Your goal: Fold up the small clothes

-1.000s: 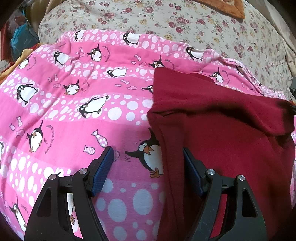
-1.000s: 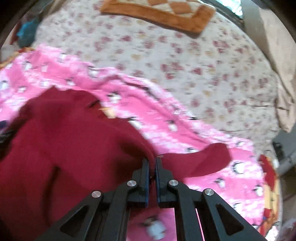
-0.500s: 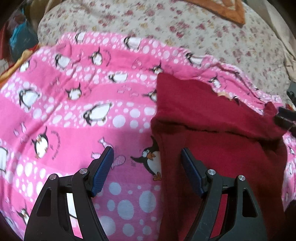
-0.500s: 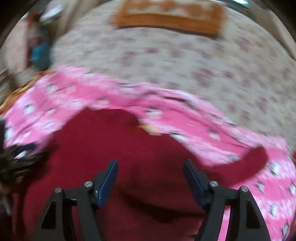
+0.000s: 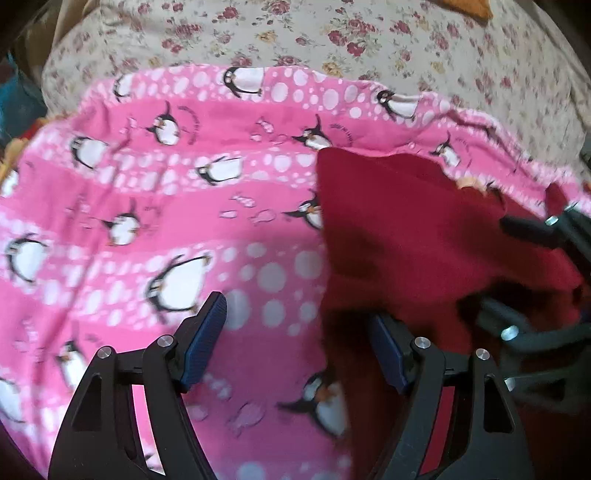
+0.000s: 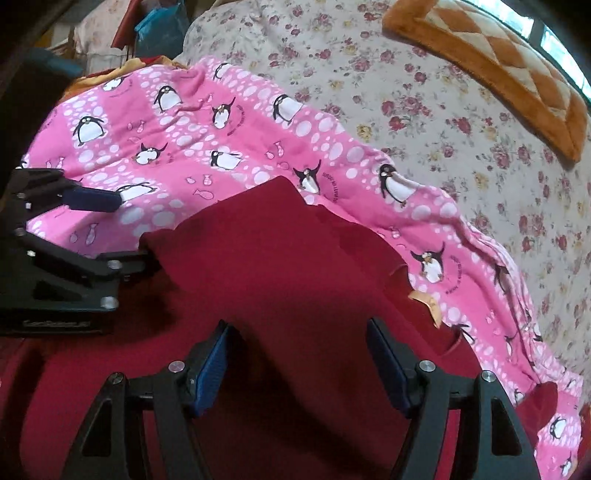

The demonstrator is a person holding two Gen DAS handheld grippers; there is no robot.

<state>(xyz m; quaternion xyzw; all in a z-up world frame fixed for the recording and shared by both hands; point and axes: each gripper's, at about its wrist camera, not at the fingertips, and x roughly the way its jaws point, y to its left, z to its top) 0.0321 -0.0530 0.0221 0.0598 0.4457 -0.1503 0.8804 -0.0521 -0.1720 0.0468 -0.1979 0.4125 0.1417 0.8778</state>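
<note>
A dark red garment lies partly folded on a pink penguin-print blanket. My left gripper is open and empty, straddling the garment's left edge, one finger over the blanket and one over the red cloth. It also shows at the left of the right wrist view. My right gripper is open and empty just above the middle of the red garment. It shows at the right edge of the left wrist view.
The blanket lies on a floral bedsheet. An orange quilted cushion sits at the far right. Blue and red items lie off the bed's far left corner.
My right gripper opened, let go of the red cloth and swung left over the garment. The folded-over flap now lies flat. My left gripper shifted slightly, staying open.
</note>
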